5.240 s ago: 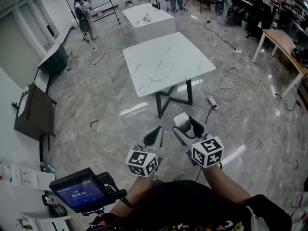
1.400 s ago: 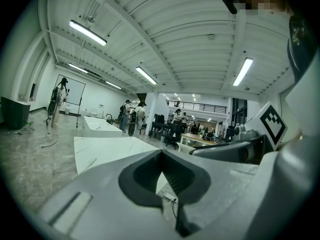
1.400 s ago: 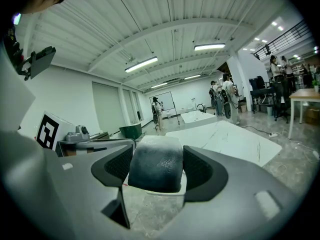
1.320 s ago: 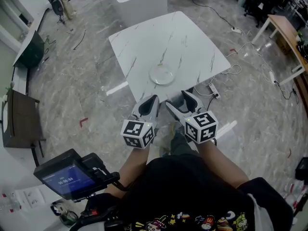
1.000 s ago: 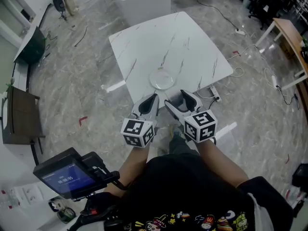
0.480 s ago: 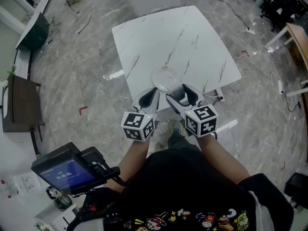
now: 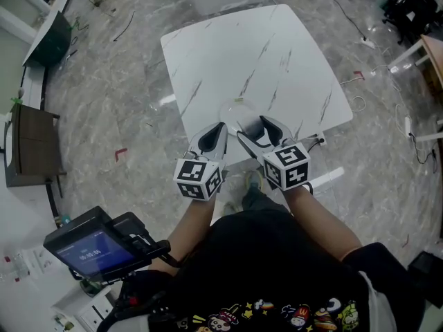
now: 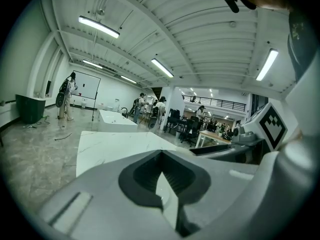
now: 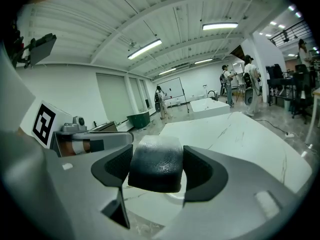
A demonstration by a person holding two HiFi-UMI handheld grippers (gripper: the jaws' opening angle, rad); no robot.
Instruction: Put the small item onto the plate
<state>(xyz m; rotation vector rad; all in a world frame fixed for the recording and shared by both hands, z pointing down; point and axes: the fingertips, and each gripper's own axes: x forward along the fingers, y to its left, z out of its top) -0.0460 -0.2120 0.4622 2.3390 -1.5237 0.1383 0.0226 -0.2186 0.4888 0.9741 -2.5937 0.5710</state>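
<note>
Open lab hall, whiteboard [image 8: 85, 89], desks [image 7: 432, 52]

The small item [image 9: 155, 159] is a rounded block, glossy black with a pale greyish top. It is held upright and clear of any surface, clamped between the two pads of the right gripper [image 9: 157, 167]. The plate [image 7: 234, 109] is round and pale, and is set flat near the near edge of the white marble table [image 7: 242, 47].

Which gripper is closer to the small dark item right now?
Right. The right gripper is shut on the small dark item; the left gripper sits apart at its left, holding nothing.
</note>
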